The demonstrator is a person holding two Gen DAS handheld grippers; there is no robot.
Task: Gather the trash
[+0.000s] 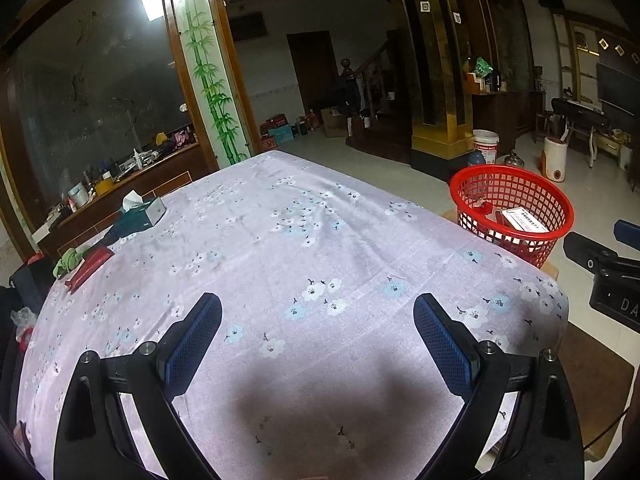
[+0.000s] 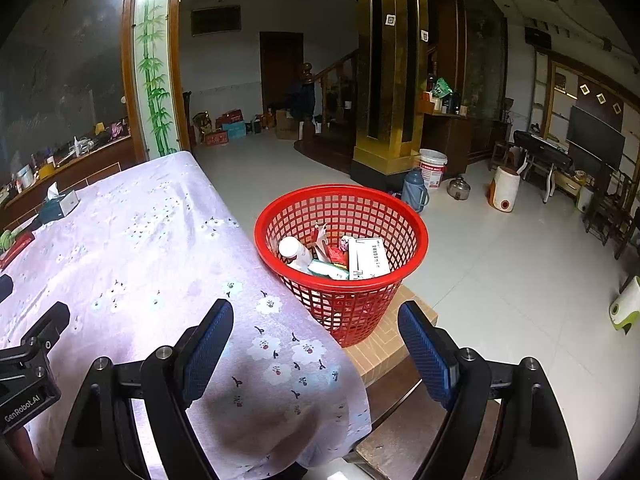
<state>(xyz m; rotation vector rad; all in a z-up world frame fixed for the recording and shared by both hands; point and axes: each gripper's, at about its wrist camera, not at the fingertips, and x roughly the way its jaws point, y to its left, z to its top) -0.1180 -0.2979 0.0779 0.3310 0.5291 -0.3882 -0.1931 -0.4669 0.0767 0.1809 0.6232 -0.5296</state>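
Observation:
A red mesh basket stands on a low wooden stool beside the table's right edge; inside lie a white bottle, a white carton and several wrappers. The basket also shows at the right of the left wrist view. My left gripper hovers open over the flowered tablecloth, nothing between its blue pads. My right gripper hangs open above the table's near right corner, short of the basket, holding nothing. At the table's far left lie a red flat packet and a green crumpled thing.
A tissue box sits on the table's far left. A wooden stool carries the basket. On the tiled floor beyond are a white bucket, a blue flask and a kettle. A cluttered counter runs along the left.

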